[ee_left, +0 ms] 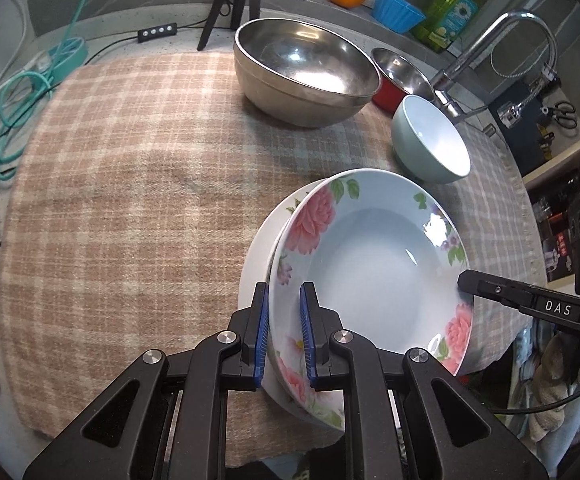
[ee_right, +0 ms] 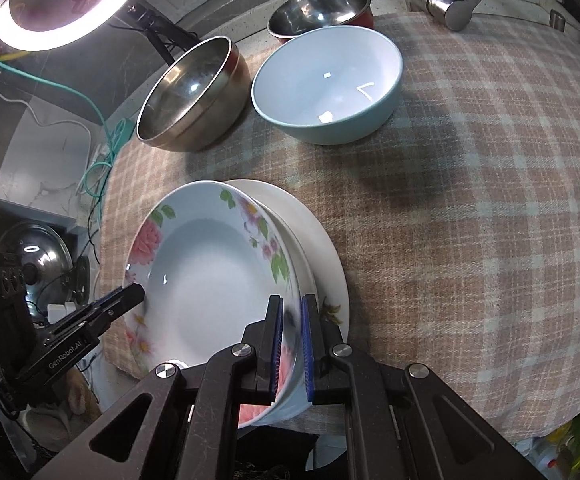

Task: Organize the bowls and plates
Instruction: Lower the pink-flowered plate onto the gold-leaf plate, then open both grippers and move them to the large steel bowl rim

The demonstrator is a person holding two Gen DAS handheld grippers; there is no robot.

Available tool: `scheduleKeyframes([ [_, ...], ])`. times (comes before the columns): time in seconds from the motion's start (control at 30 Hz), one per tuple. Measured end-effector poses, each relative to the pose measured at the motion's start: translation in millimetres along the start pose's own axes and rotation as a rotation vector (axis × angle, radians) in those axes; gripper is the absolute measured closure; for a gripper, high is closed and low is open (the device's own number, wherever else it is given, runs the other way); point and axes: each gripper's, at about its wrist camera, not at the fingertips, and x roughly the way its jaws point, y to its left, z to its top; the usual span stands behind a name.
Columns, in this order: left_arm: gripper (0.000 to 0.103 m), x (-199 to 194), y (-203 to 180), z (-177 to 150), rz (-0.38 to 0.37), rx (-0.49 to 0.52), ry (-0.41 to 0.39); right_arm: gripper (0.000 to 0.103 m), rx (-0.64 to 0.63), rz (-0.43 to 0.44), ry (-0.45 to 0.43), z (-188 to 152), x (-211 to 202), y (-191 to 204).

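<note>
Left black two-finger gripper with blue pads (ee_left: 284,336): jaws narrowed, clamped across rim of floral-patterned deep ceramic plate (ee_left: 377,264), one pad inside rim, one outside. Right black two-finger gripper with blue pads (ee_right: 292,344): same pinch on opposite rim of same plate. Grippers face each other across plate; each visible at edge of other's view.

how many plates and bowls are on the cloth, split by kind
Floral deep plate, gripped on opposite rims by the left gripper and right gripper: 1
Plain white plates beneath it: at least 1; a second rim seems to show between
Metal bowls: 2, the large steel one and the red-sided one
Light blue ceramic bowl: 1
Total: at least 5
</note>
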Motion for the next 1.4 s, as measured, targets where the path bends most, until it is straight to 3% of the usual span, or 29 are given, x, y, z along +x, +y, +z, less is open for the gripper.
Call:
scheduleKeyframes([
  [0.3, 0.088, 2.6, -17.3, -3.7, 0.097, 0.108, -0.011, 0.095, -0.031, -0.043, -0.003, 0.6, 1.8, 4.3],
  [1.2, 0.089, -3.1, -2.2, 0.9, 0.009, 0.038, -0.001, 0.092, -0.107, -0.112, -0.030, 2.3, 0.5, 14.2],
  [1.4, 0.088, -14.0, 6.8, 8.0, -0.004, 0.009, -0.031, 0.080, -0.100, -0.104, -0.082, 8.5, -14.4, 13.9],
])
